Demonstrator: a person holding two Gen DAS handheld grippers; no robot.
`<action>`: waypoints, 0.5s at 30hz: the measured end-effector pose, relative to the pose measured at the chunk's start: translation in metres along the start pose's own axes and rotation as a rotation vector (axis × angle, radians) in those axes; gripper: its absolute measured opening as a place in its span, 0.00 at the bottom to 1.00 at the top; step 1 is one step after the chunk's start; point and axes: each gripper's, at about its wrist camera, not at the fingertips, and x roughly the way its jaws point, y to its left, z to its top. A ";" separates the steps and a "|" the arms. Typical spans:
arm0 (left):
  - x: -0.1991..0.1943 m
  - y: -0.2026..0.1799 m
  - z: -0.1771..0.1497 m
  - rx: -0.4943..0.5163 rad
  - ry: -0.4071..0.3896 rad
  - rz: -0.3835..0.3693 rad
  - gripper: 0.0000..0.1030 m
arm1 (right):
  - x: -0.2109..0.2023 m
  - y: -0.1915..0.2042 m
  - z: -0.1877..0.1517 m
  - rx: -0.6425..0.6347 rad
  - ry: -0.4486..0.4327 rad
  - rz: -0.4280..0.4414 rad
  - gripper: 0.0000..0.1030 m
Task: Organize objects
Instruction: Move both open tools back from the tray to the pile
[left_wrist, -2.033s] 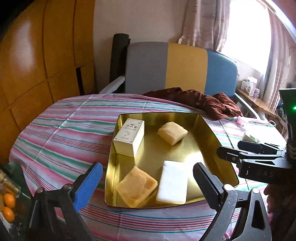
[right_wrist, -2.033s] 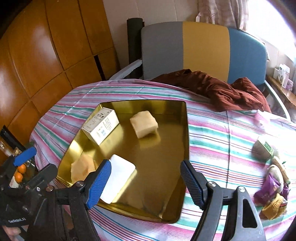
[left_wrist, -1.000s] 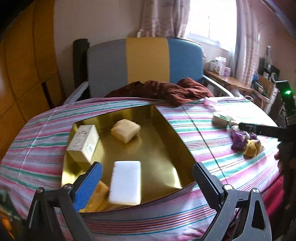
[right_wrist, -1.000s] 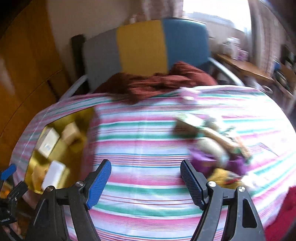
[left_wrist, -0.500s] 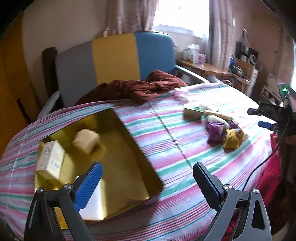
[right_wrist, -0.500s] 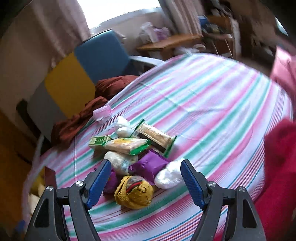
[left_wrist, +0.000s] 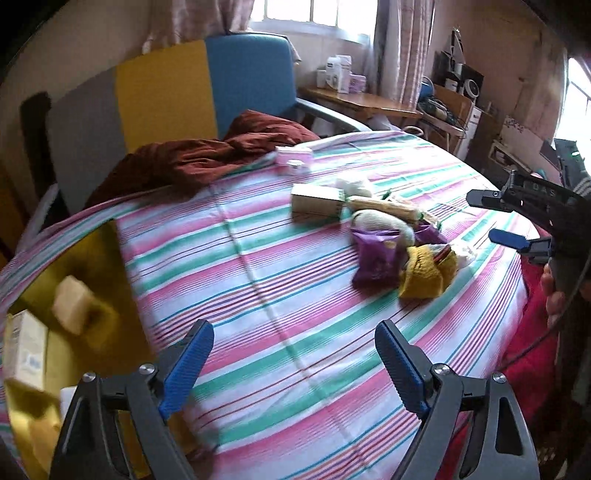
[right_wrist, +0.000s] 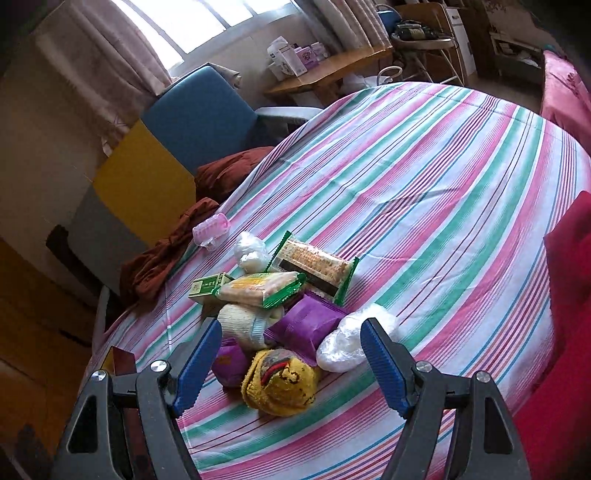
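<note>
A pile of loose items lies on the striped tablecloth: a yellow knitted piece (right_wrist: 280, 380), a purple packet (right_wrist: 306, 325), two cracker packets (right_wrist: 314, 266), a green box (right_wrist: 208, 288), a white sock roll (right_wrist: 243, 325) and a clear plastic bag (right_wrist: 351, 339). My right gripper (right_wrist: 291, 328) hangs open just above the near side of the pile, touching nothing. The gold tray (left_wrist: 103, 251), with a pale block (left_wrist: 72, 306) and a white box (left_wrist: 22, 350) in it, sits at the left. My left gripper (left_wrist: 291, 332) is over bare cloth between tray and pile; its jaws are closing with nothing between them.
A grey, yellow and blue chair (left_wrist: 166, 85) stands behind the table with a brown cloth (left_wrist: 207, 158) spilling onto the table edge. A pink clip (right_wrist: 210, 225) lies beyond the pile. Red fabric (right_wrist: 569, 295) borders the table's right side. A cluttered wooden side table (right_wrist: 325, 70) stands under the window.
Both views have swung from the gold tray rightward to the pile. The right gripper has come over the pile and has held still since. The left gripper's jaws are a little narrower.
</note>
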 end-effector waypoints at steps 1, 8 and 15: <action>0.004 -0.002 0.003 0.002 0.006 -0.006 0.86 | 0.001 0.000 0.000 0.004 0.004 0.004 0.77; 0.037 -0.021 0.025 0.024 0.042 -0.042 0.86 | 0.008 -0.002 0.000 0.016 0.039 0.048 0.78; 0.068 -0.042 0.041 0.083 0.072 -0.077 0.76 | 0.012 -0.002 0.000 0.023 0.056 0.068 0.78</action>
